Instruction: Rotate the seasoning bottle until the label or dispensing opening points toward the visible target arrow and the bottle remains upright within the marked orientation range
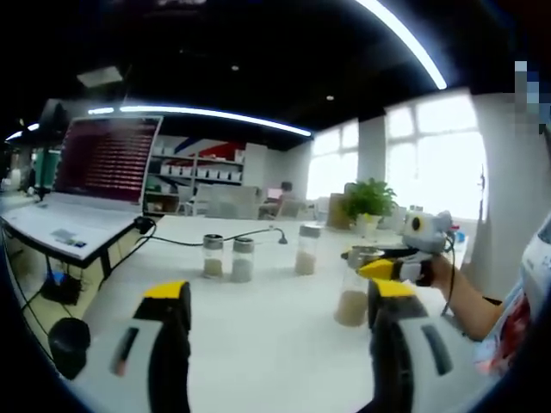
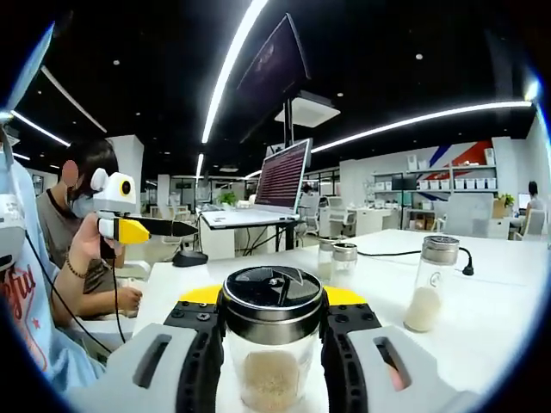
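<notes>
Presently, the seasoning bottle (image 2: 274,340) is seen clamped between the jaws of the right gripper (image 2: 274,361), held at the glass body just below its dark metal-rimmed cap, upright on the white table (image 2: 499,284). In the left gripper view the same bottle (image 1: 353,297) stands at the near right. The left gripper (image 1: 277,344) is spread wide, holding nothing. Glass is judged rigid, smooth, slippery and breakable; being part-filled, moderately light. No target arrow is discerned.

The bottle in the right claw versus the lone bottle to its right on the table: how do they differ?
The gripped bottle sits clamped between the right claw jaws; the lone bottle stands free on the white table. The gripped bottle's dark dispensing top faces the camera; the lone bottle shows only its side. Both are clear, metal-collared and hold pale seasoning.
</notes>
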`<state>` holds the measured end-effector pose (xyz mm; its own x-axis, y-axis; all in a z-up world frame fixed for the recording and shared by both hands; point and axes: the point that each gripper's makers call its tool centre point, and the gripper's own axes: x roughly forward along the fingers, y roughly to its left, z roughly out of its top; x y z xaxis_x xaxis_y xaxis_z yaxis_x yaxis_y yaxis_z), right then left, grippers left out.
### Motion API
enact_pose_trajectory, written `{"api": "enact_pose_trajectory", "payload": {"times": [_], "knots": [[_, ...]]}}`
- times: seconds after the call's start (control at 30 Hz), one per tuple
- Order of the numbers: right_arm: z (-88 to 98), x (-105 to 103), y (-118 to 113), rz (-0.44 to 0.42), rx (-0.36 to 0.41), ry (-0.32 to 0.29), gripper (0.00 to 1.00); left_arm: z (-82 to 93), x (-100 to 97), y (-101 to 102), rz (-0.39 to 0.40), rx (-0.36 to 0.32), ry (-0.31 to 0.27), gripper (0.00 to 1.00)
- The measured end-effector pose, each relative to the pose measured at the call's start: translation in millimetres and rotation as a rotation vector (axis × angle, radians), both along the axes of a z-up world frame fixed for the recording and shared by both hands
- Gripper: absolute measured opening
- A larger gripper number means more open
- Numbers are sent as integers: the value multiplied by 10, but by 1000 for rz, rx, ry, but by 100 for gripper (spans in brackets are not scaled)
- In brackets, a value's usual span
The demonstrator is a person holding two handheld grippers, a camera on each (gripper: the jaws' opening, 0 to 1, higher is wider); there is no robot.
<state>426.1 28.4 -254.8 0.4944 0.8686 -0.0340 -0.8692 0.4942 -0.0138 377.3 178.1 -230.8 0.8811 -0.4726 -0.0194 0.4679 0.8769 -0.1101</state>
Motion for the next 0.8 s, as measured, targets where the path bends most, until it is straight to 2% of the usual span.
{"api": "enact_pose_trajectory", "payload": {"times": [0.8], "knots": [[-11, 46, -49, -175, 39, -6, 42, -21, -23, 21, 4, -3, 8, 89]]}}
